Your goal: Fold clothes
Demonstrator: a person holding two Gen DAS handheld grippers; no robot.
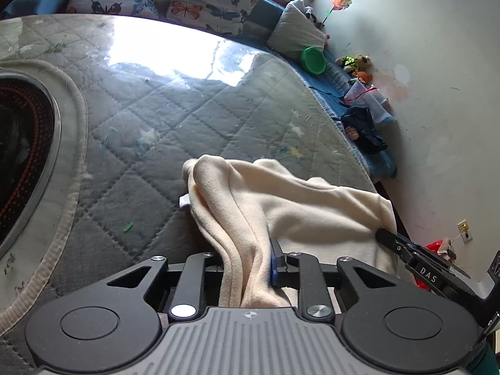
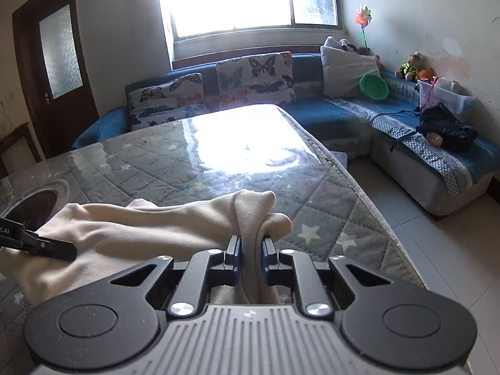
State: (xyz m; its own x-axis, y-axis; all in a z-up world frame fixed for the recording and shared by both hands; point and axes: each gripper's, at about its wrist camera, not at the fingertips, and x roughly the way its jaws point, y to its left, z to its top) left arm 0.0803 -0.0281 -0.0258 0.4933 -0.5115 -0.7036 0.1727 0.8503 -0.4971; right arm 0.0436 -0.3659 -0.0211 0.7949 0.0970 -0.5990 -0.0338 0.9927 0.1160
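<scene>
Both grippers grasp 1 cream garment (image 1: 290, 203) above a glass-topped table (image 1: 187, 100) laid over a grey quilted cover with pale stars. In the left wrist view, the left gripper (image 1: 250, 265) is clamped on a bunched fold of the cloth, which passes between its 2 fingers and drapes forward and to the right; only the blue-padded right finger is clearly visible, the other being covered by fabric. The right gripper (image 1: 412, 250) enters at the right edge of that view, its tip against the cloth's far edge. In the right wrist view, the right gripper (image 2: 251, 250) is closed on a gathered ridge of the garment (image 2: 140, 228), pinched between both blue-lined fingers (image 2: 233, 250); the cloth spreads leftward toward the left gripper (image 2: 47, 245), whose tip rests on it. A round dark inset (image 2: 37, 206) sits in the tabletop at left. Behind the table stand a blue corner sofa (image 2: 325, 115), 2 butterfly cushions (image 2: 254, 78) and a green bowl (image 2: 373, 86).
</scene>
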